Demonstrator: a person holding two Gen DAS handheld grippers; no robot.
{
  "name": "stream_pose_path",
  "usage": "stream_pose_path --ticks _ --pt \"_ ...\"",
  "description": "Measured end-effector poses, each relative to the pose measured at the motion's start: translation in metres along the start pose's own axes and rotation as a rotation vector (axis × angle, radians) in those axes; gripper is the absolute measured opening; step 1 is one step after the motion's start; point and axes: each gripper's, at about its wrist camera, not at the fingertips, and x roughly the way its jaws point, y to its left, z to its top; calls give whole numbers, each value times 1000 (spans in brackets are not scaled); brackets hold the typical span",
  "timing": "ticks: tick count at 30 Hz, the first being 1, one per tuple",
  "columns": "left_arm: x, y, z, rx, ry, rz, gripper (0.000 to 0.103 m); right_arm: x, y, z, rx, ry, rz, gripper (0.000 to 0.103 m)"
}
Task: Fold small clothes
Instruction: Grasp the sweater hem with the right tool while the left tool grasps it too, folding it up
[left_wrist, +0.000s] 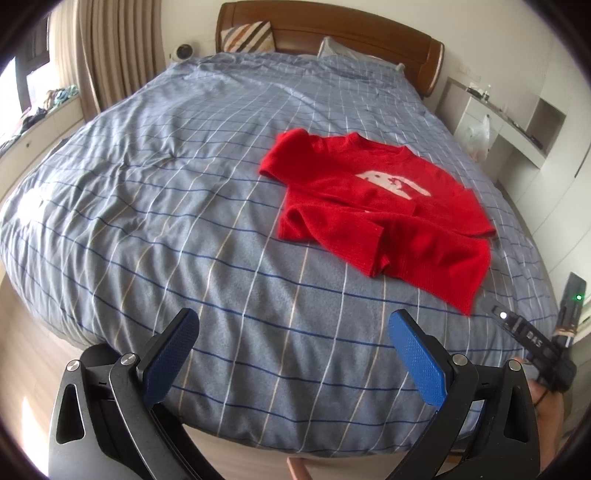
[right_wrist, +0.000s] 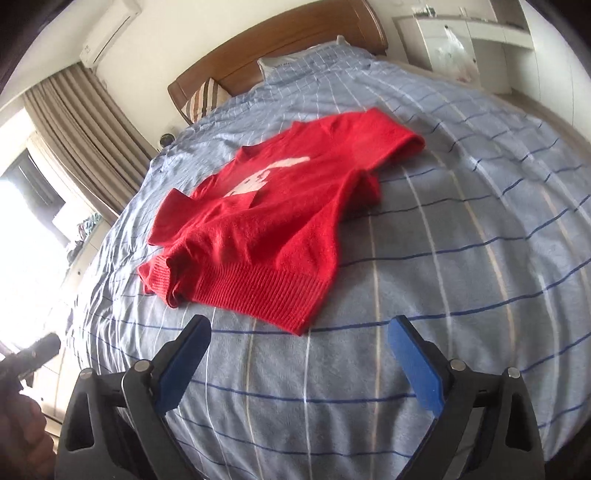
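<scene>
Both tools, left (left_wrist: 293, 328) and right (right_wrist: 299, 334), jaws apart, empty; red sweater (right_wrist: 266, 221) rumpled, sleeve folded over white motif.

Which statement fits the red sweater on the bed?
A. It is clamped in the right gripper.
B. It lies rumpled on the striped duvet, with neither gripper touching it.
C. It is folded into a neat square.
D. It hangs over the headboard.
B: the red sweater lies rumpled on the striped duvet, and the right gripper and left gripper stand open, short of it.
</scene>
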Motion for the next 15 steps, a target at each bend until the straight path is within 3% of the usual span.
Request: stream_pose_path --ticks 3,4,5,6,10,13,15 --pt "3 -3 -2 12 3 8 103 36 -3 2 28 49 40 71" --pt "4 -3 -2 17 5 10 103 42 0 2 12 41 31 53" --pt "4 -2 -3 21 8 12 103 44 -1 2 14 49 32 12" --pt "4 0 -3 23 11 15 103 42 -4 2 42 65 63 5" --pt "2 21 -2 2 -5 35 103 -14 -19 -9 81 84 205 4" --pt "16 34 -5 -16 22 3 103 -46 -36 -26 76 102 156 4" --pt "33 35 -6 -27 55 -74 103 -45 -43 -33 51 116 100 4"
